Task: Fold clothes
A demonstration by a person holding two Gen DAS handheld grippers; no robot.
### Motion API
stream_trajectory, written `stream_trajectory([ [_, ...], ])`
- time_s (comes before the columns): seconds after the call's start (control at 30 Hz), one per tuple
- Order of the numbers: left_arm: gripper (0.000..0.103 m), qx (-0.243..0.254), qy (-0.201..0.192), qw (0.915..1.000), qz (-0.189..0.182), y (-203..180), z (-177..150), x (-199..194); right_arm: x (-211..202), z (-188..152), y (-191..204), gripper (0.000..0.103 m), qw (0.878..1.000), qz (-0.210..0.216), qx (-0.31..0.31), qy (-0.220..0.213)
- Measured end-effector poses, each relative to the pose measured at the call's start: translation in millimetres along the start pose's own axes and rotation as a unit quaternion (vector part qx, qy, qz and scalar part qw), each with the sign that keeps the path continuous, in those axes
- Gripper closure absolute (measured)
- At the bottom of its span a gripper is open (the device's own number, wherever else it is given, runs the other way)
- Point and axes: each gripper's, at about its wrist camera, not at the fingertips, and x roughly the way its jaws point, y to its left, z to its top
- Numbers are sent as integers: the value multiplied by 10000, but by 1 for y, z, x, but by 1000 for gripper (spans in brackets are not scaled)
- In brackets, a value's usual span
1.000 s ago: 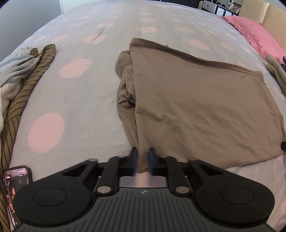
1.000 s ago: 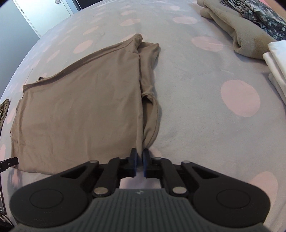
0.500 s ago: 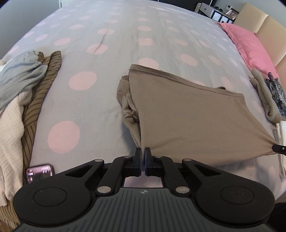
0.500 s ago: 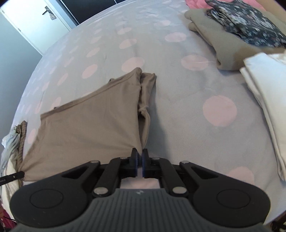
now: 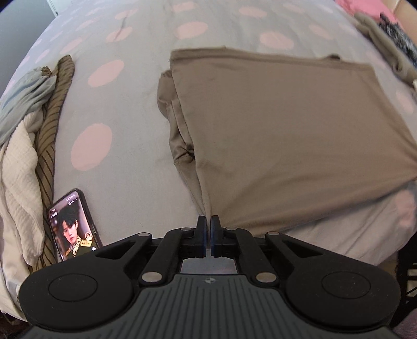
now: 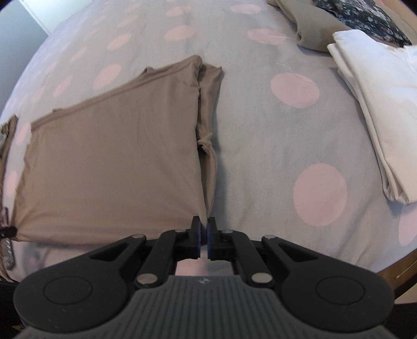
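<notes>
A tan garment [image 5: 286, 130] lies half folded on the dotted grey bedspread [image 5: 125, 109], its sleeve bunched along one side. My left gripper [image 5: 208, 221] is shut on the garment's near left corner, which is lifted and pulled taut. In the right wrist view the same tan garment [image 6: 112, 161] spreads to the left, and my right gripper [image 6: 204, 221] is shut on its near right corner beside the tucked sleeve [image 6: 208, 109]. The near edge hangs raised between the two grippers, and the left gripper's tip [image 6: 7, 230] shows at that view's left edge.
A heap of unfolded clothes [image 5: 28, 125] and a lit phone [image 5: 73, 224] lie at the left. Folded white cloth [image 6: 378, 104], a beige folded piece [image 6: 310, 28] and a dark patterned one [image 6: 365, 15] are stacked at the right. The bed's edge [image 6: 398, 271] runs close by.
Both grippers have lifted the garment's near corners and drawn them back toward the bed's near edge; the cloth is now stretched flat and the phone sits closer in the left view.
</notes>
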Motion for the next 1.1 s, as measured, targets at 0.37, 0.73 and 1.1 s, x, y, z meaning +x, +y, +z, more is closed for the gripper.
stream_trajectory([
  [0.37,98,187,-12,9994,287,-2,-3,4,15,-3,1,87,9994,-293,-161,98],
  [0.73,89,-72,-576,9982,150,6,42,-28,-8,43,2,74,9996,109,68,-250],
  [1.1,89,-322,-571,9978,95,22,79,6,24,96,-2,63,9992,294,28,-274],
])
